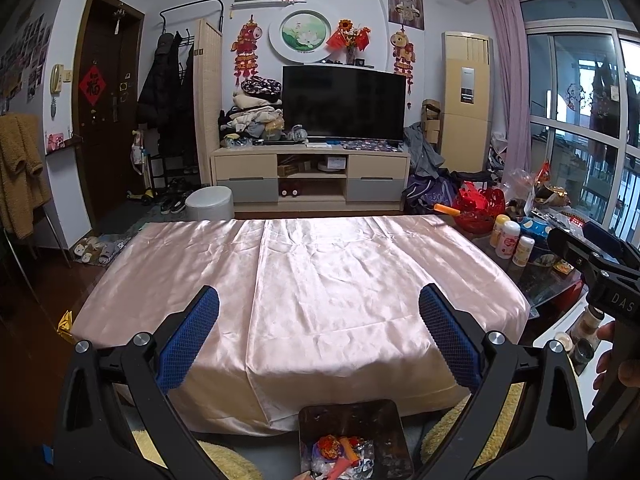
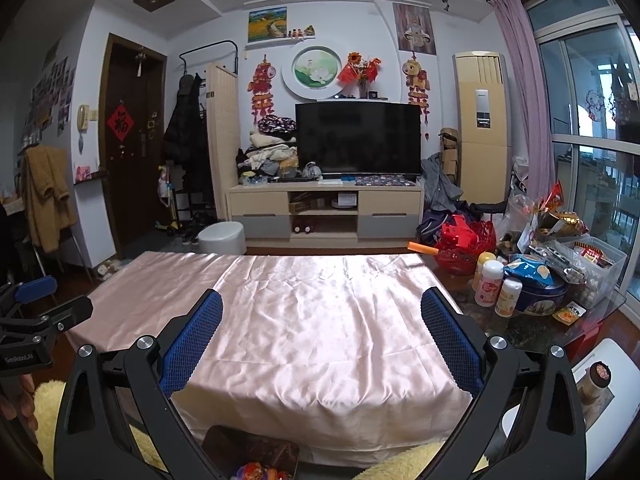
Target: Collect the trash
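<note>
Centre frame, a black television (image 1: 343, 102) sits dark on a pale wood TV cabinet (image 1: 311, 174) against a white wall. Upper left, a dark brown door (image 1: 105, 92) with a red diamond paper on it, coats (image 1: 168, 88) hanging just beside. Right side, a tall cream air conditioner (image 1: 466, 102), then a lilac curtain (image 1: 510, 80) edging big windows (image 1: 580, 120) letting in daylight. Lower centre, a wide surface draped in shiny pink cloth (image 1: 320, 280). Dark wooden floor (image 1: 24, 312) at lower left.
</note>
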Motion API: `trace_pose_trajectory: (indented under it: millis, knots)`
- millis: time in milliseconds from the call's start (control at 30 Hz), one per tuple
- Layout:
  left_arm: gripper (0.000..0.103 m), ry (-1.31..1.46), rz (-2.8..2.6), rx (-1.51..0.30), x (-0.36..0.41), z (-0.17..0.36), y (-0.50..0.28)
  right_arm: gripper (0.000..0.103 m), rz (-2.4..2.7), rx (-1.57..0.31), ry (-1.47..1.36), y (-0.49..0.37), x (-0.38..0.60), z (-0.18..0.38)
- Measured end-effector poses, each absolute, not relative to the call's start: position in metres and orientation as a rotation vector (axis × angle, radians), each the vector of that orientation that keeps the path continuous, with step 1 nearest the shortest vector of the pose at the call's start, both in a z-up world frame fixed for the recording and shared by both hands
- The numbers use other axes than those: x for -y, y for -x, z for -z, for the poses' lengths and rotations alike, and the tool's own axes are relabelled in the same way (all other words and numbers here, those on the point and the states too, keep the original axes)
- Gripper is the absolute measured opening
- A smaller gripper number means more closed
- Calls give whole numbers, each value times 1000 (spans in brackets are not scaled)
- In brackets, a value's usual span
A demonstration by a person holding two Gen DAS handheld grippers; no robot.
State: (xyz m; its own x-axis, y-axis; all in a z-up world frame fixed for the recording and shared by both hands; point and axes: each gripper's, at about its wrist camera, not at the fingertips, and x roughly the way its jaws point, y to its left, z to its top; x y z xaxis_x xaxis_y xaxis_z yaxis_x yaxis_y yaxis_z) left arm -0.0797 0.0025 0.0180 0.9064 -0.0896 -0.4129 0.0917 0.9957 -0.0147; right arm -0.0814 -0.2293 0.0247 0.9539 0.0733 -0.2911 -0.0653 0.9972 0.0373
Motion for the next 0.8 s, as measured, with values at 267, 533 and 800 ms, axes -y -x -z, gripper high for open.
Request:
trace_pose_trajectory:
  millis: [267, 533, 800]
  knots:
    - [95, -5, 92, -427, -2, -18, 80, 100, -70, -306, -26, 80, 230, -25]
    - [95, -1, 88, -430, -4, -18, 78, 100, -63, -312, -31, 77, 232, -25]
    - [95, -1, 87, -430, -6, -18, 77, 100, -65, -326, -34, 74, 232, -23]
